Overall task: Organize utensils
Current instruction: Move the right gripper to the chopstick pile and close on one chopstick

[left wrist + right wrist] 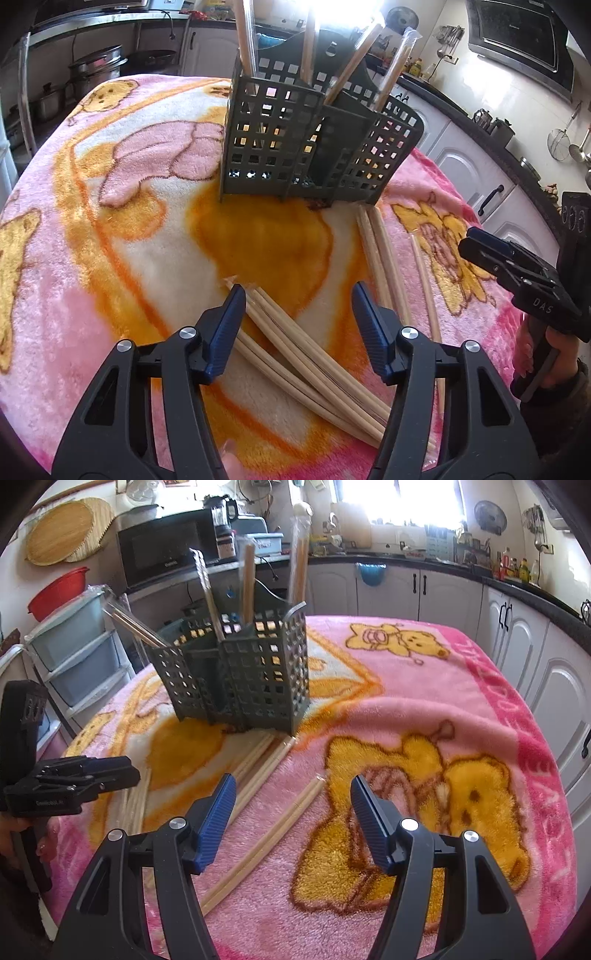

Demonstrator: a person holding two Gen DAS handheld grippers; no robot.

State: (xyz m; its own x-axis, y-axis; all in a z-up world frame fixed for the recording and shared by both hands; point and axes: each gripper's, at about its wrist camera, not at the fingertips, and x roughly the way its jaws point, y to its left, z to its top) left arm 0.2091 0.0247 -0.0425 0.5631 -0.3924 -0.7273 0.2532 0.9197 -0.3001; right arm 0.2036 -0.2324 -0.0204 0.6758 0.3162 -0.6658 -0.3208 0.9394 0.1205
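Note:
A grey perforated utensil holder (pixel 295 147) (pixel 251 672) stands on the pink blanket (pixel 110 258) with several wrapped chopsticks upright in it. More wooden chopsticks lie loose in front of it. My left gripper (pixel 298 295) hangs low over a slanting bundle of chopsticks (pixel 306 354), which runs between its blue pads without touching them; it is open. My right gripper (pixel 292 781) is open above one pair of chopsticks (pixel 295 812) that lies between its fingers. Another pair (pixel 380 251) (pixel 258 768) points at the holder's foot.
The right gripper (pixel 476 240) shows at the right edge of the left wrist view, the left gripper (pixel 122 771) at the left edge of the right wrist view. White kitchen cabinets (pixel 517 635) ring the table. Plastic drawers (pixel 81 657) stand at the left.

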